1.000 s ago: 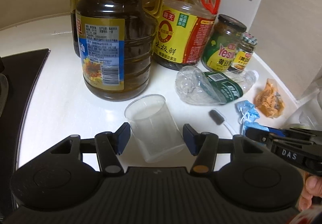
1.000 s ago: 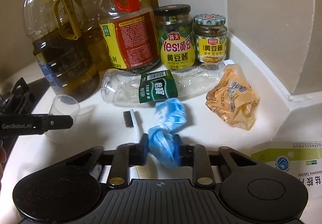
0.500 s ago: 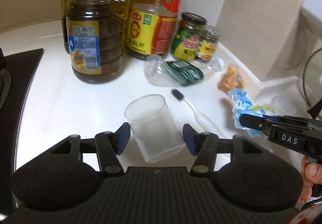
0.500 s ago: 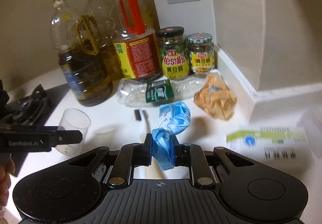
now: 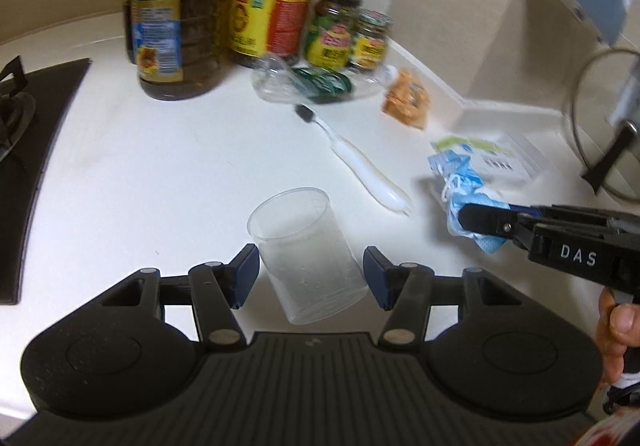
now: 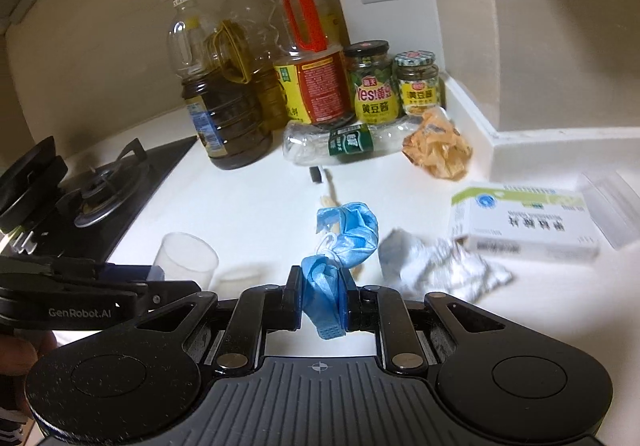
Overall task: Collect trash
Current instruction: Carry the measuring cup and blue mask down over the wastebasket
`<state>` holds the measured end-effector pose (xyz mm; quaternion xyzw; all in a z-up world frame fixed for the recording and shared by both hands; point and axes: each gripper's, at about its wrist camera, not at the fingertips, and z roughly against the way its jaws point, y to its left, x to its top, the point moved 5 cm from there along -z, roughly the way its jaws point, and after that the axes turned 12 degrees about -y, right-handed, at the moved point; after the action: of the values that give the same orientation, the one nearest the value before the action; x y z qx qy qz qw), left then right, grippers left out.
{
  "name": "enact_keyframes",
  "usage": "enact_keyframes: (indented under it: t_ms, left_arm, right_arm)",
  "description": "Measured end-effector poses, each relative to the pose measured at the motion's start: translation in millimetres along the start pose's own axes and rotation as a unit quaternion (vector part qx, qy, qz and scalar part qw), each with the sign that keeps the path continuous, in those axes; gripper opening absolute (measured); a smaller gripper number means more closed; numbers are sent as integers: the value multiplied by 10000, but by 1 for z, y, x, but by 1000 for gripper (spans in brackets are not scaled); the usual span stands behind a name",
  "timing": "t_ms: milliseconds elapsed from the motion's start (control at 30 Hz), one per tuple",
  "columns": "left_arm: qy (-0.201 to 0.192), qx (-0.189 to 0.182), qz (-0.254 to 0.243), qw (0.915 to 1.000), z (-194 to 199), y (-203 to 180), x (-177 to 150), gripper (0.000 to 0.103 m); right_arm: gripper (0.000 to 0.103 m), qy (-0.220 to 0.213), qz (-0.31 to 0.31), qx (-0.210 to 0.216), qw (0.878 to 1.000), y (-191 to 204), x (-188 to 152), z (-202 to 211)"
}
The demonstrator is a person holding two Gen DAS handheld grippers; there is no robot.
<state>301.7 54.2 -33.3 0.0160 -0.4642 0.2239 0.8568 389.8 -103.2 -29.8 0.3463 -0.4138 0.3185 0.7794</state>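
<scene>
Risk: left tool (image 5: 310, 276) grips clear cup (image 5: 306, 254) w/ slack, right tool (image 6: 320, 302) pinches dangling mask (image 6: 334, 246); either could slip.

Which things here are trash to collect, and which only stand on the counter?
Trash, probably:
- plastic cup, in the left gripper
- blue mask, in the right gripper
- crushed bottle
- orange wrapper
- crumpled tissue

Just standing there:
- oil bottles
- sauce jars
- medicine box
- toothbrush, unclear

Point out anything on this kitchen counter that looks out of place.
A toothbrush lies loose on the counter among litter: a crushed water bottle lying before the jars, a crumpled orange wrapper and a wadded tissue.
</scene>
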Motion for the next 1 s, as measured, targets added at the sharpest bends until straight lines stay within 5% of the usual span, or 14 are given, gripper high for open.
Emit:
enact_keyframes:
  t_ms: [433, 667, 1000]
  left_arm:
    - [390, -1038, -450, 9928, 59, -2, -50, 54]
    - [798, -1541, -654, 9827, 88, 7, -95, 54]
    - [1418, -1479, -430, 9778, 66, 20, -163, 54]
  right_arm:
    - [17, 116, -153, -659, 9976, 37, -57, 78]
    - [17, 598, -101, -878, 9943, 74, -111, 101]
    - [17, 1280, 225, -1117, 9852, 82, -189, 83]
